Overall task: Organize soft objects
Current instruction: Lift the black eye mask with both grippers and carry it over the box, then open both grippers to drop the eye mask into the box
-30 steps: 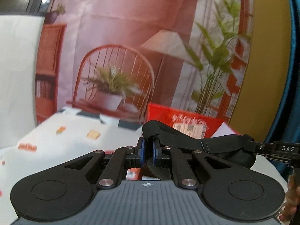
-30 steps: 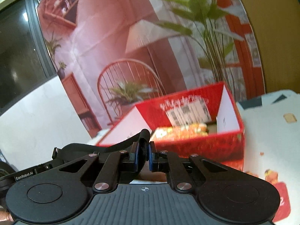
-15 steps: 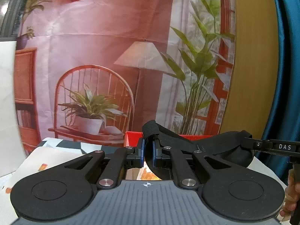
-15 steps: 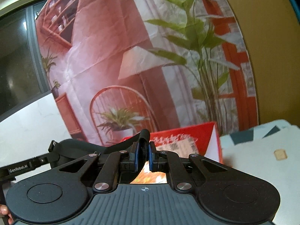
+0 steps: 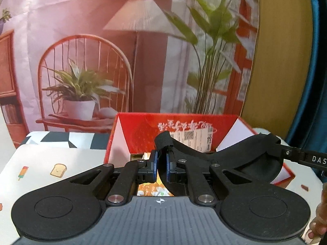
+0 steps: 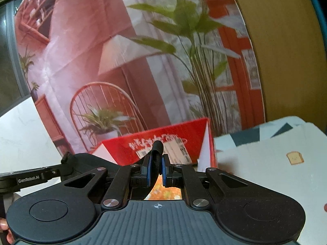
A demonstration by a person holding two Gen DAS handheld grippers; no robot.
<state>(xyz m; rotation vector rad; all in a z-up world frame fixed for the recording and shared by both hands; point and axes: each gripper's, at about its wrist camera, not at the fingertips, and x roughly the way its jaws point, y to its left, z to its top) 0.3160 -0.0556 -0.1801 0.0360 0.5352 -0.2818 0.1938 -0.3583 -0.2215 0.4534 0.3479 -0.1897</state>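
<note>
A black soft eye mask (image 5: 235, 157) hangs stretched between both grippers, just in front of an open red box (image 5: 184, 126). My left gripper (image 5: 161, 163) is shut on one folded end of the mask. The right gripper (image 6: 156, 169) is shut on the other end, whose black strap fold (image 6: 157, 148) sticks up between the pads. In the right wrist view the mask body (image 6: 85, 161) runs off to the left, and the red box (image 6: 163, 138) lies straight ahead. Something orange and white (image 5: 153, 189) shows inside the box, mostly hidden by the fingers.
The box stands on a white table cover (image 5: 51, 163) printed with small toast and ice-lolly pictures. A printed backdrop (image 5: 122, 51) of a chair, lamp and plants rises right behind it. A person's fingers (image 5: 318, 224) show at the lower right.
Both views have swung so the red box now lies ahead and closer, with its inside showing. The mask has stayed pinched at both ends throughout.
</note>
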